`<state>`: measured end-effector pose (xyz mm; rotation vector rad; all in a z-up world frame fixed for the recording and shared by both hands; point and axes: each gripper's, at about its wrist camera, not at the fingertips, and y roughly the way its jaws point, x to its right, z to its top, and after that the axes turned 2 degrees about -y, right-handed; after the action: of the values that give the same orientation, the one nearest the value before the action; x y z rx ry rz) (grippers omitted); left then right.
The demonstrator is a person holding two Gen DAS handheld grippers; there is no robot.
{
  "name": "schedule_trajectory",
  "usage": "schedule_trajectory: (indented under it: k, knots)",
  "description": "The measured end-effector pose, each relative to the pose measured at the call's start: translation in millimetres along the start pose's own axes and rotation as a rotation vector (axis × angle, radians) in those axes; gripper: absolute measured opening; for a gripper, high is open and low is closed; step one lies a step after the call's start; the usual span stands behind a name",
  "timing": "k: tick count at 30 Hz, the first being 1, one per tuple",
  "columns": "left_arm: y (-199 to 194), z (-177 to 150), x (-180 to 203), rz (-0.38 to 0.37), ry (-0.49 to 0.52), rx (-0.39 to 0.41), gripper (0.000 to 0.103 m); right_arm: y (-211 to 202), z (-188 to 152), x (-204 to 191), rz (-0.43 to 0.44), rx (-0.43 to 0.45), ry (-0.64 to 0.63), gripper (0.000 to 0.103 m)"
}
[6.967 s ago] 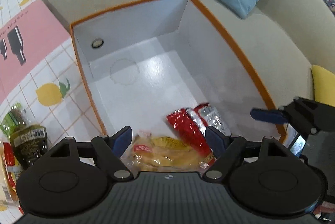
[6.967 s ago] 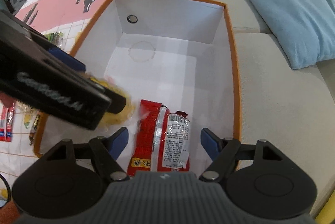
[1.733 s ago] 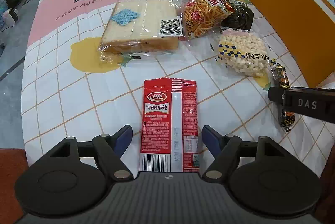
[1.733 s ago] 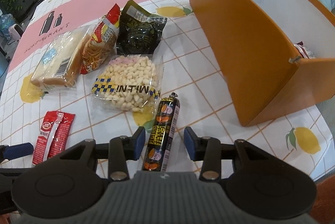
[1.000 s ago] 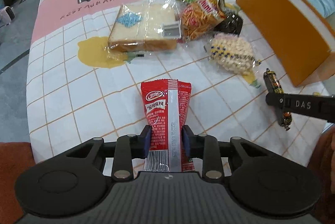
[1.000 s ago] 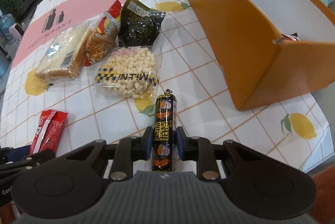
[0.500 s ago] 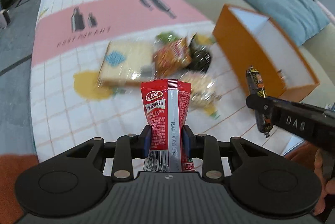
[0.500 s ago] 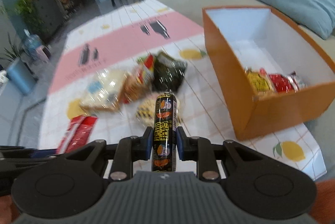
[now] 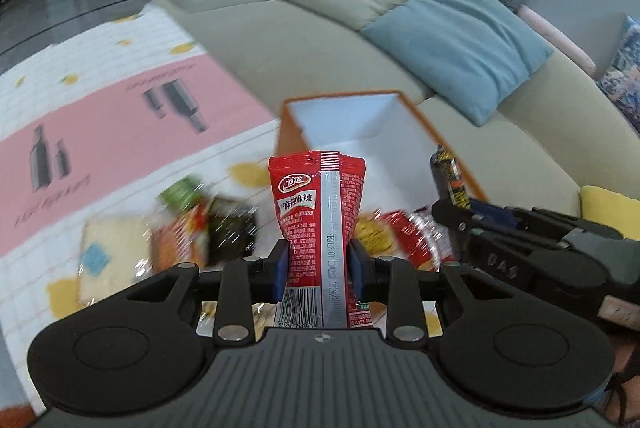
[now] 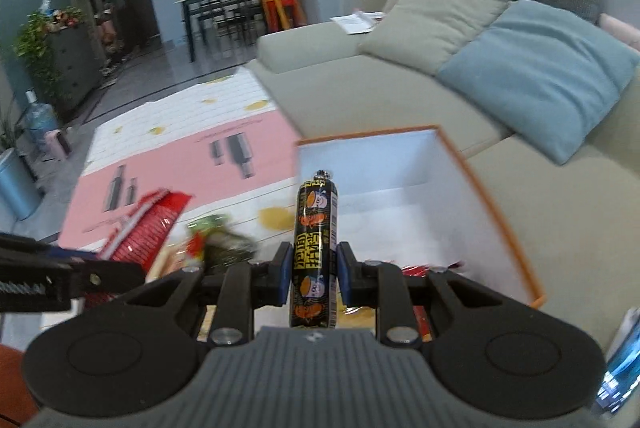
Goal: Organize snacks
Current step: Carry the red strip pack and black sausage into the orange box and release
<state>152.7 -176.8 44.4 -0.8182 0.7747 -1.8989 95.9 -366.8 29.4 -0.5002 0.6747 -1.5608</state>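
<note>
My left gripper is shut on a red snack packet and holds it upright, high above the table. My right gripper is shut on a black sausage stick, also held upright in the air. The orange box with a white inside lies ahead of both grippers; red and yellow packets lie at its near end. In the left wrist view the right gripper with the sausage stick is at the right, over the box's near end. In the right wrist view the red packet shows at the left.
On the pink and white tablecloth lie a bread pack, an orange snack bag and a dark packet, all blurred. A grey sofa with a blue cushion is behind the box.
Both grippers have risen and swung right toward the orange box, each still holding its snack. The table snacks now sit lower and to the left in both views.
</note>
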Motion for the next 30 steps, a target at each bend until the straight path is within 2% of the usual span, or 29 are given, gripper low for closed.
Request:
schedule_trajectory:
  k: [4, 7, 15, 30]
  knots:
    - [23.7, 24.8, 24.4, -0.007, 0.052, -0.006, 0.034, 19.2, 9.1, 25.9, -0.042, -0.032, 0.006, 0.021]
    - [45.4, 41.2, 34.6, -0.028, 0.056, -0.038, 0.034, 34.4, 10.8, 38.4, -0.057, -0.063, 0.003, 0.021]
    - [101.0, 63.0, 53.3, -0.011, 0.111, -0.094, 0.035, 78.0, 10.3, 61.2, -0.06, -0.158, -0.021, 0.021]
    - [175.2, 67.3, 59.0, 0.042, 0.202, -0.205, 0.036, 139.0, -3.8, 58.2, -0.012, -0.295, -0.081, 0.021]
